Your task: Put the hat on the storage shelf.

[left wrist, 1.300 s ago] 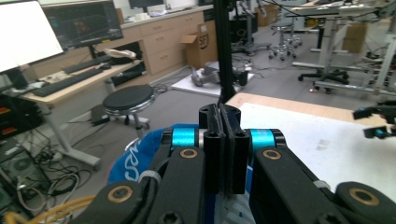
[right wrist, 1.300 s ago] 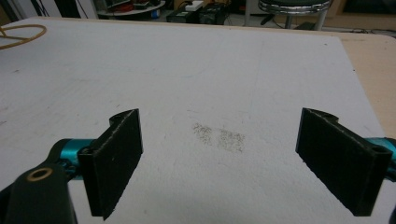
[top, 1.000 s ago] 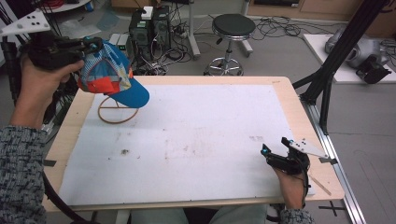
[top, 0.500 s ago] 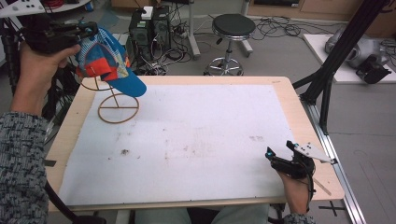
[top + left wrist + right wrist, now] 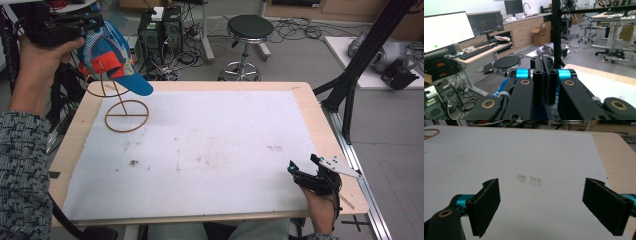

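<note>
- The worktop [image 5: 330, 135] is a pale wooden board with a stained white sheet [image 5: 210, 150] laid over most of it.
- A wire hat stand [image 5: 124, 111] sits at the far left corner of the white sheet, its round base ring flat on the sheet.
- A baseball cap [image 5: 112, 57], blue and orange with a checked panel and a blue brim, is held up above the hat stand; whether it touches the stand's top I cannot tell.
- The left gripper [image 5: 60, 27] is raised above and to the left of the hat stand, with the person's left hand [image 5: 42, 65] behind it. In the left gripper view its jaws are pressed together on a fold of blue fabric.
- The right gripper [image 5: 316, 176] rests low at the near right corner of the white sheet, well apart from the hat stand. In the right gripper view [image 5: 541, 210] its jaws are spread wide over bare sheet.
</note>
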A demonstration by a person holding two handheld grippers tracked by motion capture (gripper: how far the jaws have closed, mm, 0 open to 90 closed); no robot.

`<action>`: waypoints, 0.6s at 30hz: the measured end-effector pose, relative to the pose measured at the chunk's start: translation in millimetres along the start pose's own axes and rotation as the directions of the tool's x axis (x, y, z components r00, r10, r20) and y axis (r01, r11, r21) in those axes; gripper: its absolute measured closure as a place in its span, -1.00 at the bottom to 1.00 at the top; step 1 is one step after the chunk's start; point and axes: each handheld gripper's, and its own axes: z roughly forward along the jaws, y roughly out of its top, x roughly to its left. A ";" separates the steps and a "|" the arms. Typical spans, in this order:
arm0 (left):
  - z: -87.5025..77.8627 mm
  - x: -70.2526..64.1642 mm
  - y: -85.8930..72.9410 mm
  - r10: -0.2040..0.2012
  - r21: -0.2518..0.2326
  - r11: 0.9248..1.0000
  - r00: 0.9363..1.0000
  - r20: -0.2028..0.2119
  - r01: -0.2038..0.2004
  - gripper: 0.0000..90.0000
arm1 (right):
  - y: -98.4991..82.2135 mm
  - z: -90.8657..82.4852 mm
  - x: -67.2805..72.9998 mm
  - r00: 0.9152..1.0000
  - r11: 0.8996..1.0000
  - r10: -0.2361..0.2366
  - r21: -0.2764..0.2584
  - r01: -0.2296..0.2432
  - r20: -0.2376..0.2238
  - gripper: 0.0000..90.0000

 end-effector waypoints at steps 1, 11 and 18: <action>0.7 0.0 0.3 -0.004 -0.003 1.000 1.000 0.003 0.004 0.95 | 0.1 0.4 0.2 1.000 1.000 -0.002 0.001 0.002 -0.002 -0.69; 18.0 -15.6 7.8 -0.001 0.000 1.000 0.998 0.060 0.001 0.95 | 1.3 5.4 4.2 0.999 0.999 -0.032 0.015 0.032 -0.013 -0.69; 33.0 -21.4 11.0 0.041 0.035 0.998 0.996 0.078 -0.044 0.95 | 0.8 4.9 4.4 0.999 0.999 -0.031 0.022 0.032 -0.024 -0.69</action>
